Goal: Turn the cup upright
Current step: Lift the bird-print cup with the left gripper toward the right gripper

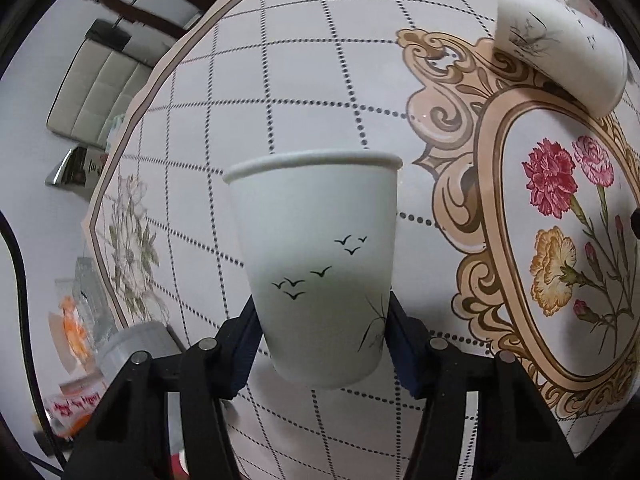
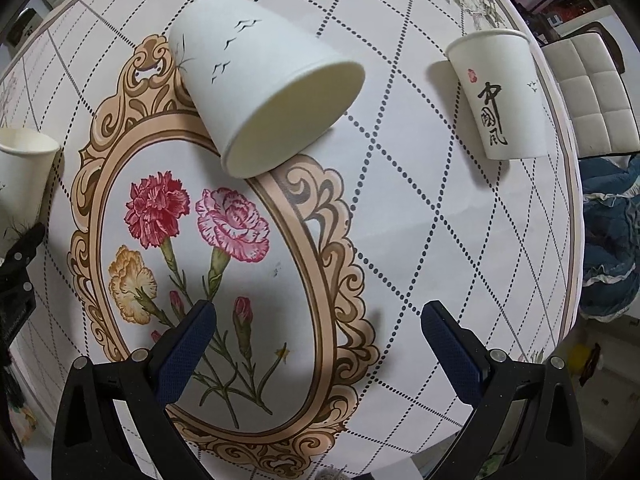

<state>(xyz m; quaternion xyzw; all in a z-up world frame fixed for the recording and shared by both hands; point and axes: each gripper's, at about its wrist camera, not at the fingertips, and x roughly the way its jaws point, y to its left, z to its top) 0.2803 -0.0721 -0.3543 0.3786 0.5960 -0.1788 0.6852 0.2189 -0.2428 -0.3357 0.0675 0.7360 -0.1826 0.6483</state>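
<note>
My left gripper (image 1: 320, 328) is shut on a white paper cup (image 1: 316, 256) with black birds, held upright with its rim up, above the table. This held cup also shows at the left edge of the right wrist view (image 2: 22, 168). A second white paper cup (image 2: 264, 92) lies on its side on the tablecloth, mouth toward my right gripper; it shows at the top right of the left wrist view (image 1: 560, 40). My right gripper (image 2: 318, 320) is open and empty, above the flower medallion, short of the lying cup.
A third paper cup (image 2: 500, 96) with black calligraphy stands upright at the far right of the table. The round table (image 2: 420, 240) has a patterned cloth with a flower medallion (image 2: 192, 240). A white padded chair (image 2: 592, 92) and blue cloth (image 2: 612, 240) lie beyond the edge.
</note>
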